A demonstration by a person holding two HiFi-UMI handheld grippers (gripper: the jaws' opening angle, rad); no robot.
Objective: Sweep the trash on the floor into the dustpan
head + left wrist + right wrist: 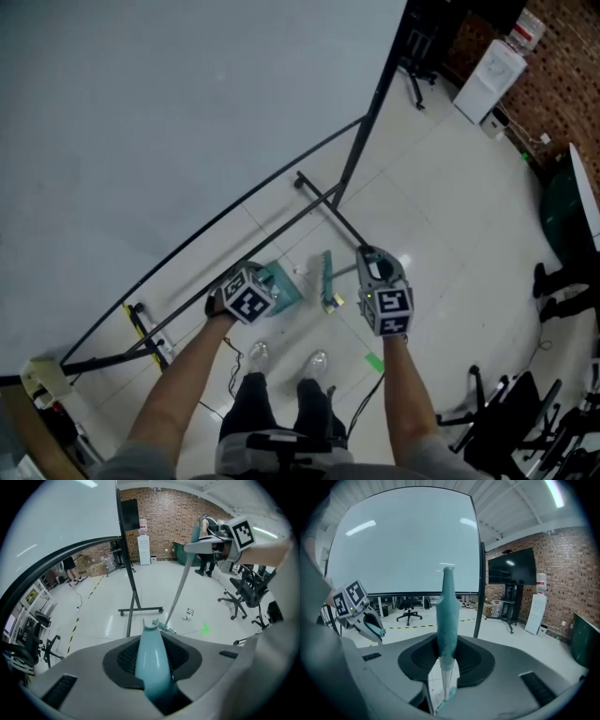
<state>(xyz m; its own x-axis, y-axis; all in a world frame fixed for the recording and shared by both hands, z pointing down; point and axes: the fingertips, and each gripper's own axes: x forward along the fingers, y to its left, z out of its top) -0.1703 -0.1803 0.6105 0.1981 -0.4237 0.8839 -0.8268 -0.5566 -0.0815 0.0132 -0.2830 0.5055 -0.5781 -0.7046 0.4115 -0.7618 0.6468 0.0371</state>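
Presently, the left gripper is found clenched on the pale teal handle of the dustpan, which is held low over the tiled floor ahead of the person's shoes. The right gripper is clamped on the teal grip of the broom, whose brush head is seen just to the right of the dustpan. Contact between either tool and the floor cannot be confirmed. Small pieces of trash are noted on the floor beyond the brush, near a green mark. A wheeled stand carrying a large screen is recorded behind the tools.
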